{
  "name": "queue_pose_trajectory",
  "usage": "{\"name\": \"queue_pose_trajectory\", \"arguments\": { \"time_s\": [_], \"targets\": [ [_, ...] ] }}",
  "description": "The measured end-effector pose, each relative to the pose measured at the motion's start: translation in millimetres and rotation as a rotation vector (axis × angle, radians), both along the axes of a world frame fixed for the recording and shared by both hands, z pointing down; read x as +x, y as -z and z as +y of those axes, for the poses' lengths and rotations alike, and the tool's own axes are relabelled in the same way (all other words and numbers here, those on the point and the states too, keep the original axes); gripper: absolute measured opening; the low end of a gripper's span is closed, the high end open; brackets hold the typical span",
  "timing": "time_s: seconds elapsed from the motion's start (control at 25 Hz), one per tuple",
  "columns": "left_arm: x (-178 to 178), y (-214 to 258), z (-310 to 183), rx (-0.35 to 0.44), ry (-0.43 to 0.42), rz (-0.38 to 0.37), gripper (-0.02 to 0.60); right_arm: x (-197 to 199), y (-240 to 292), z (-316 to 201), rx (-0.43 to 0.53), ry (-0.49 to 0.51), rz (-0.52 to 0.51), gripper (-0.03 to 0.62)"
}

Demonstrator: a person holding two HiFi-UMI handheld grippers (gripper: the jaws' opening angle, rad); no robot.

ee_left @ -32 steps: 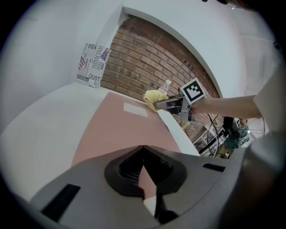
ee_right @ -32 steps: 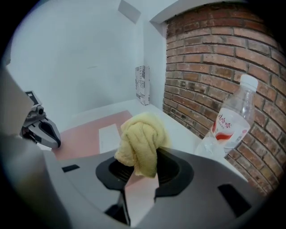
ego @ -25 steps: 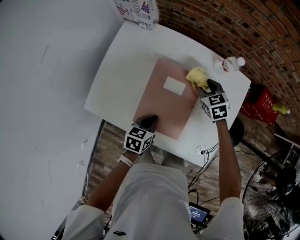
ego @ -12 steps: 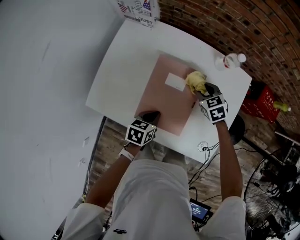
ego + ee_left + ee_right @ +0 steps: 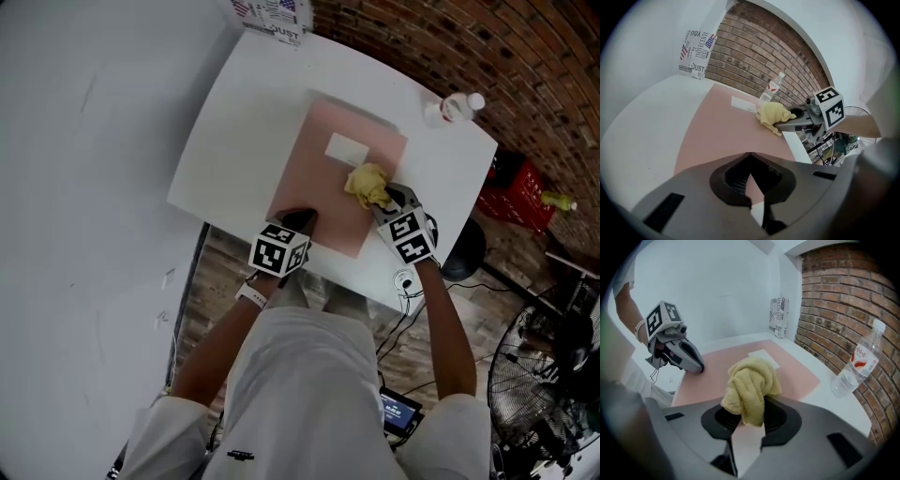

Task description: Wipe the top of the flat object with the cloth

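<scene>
Cloth [image 5: 367, 185], yellow and bunched, is pinched in the right gripper [image 5: 388, 198] and rests on the pink sheet [image 5: 323, 173] on the white bench [image 5: 234, 122], while the left gripper [image 5: 298, 221], jaws pressed together, sits at the sheet's near edge.

The flat object [image 5: 323, 178] lies on the table [image 5: 244, 122]. The cloth [image 5: 367, 185] sits on it, bunched between the right gripper's [image 5: 382, 195] fingers, with a label [image 5: 347, 147] just beyond them. The left gripper's [image 5: 300, 217] closed fingertips seem to rest on the object's near edge. A bottle [image 5: 452, 108] stands well beyond the right fingers.
</scene>
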State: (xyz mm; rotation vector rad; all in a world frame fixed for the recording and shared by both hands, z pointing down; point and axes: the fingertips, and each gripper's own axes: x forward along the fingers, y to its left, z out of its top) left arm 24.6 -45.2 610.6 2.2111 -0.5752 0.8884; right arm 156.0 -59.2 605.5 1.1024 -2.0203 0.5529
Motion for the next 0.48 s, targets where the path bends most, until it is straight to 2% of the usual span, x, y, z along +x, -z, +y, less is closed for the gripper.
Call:
{"name": "queue_pose_trajectory", "arguments": {
  "time_s": [0.24, 0.48],
  "targets": [
    [-0.8, 0.7, 1.0, 0.001, -0.01, 0.005, 0.017, -21.2, -1.5, 31.3, -0.018, 0.057, 0.029, 0.114],
    [-1.1, 0.2, -0.2, 0.001, 0.004, 0.009, 0.017, -49.5, -3.9, 70.7, -0.05, 0.119, 0.016, 0.114]
  ]
}}
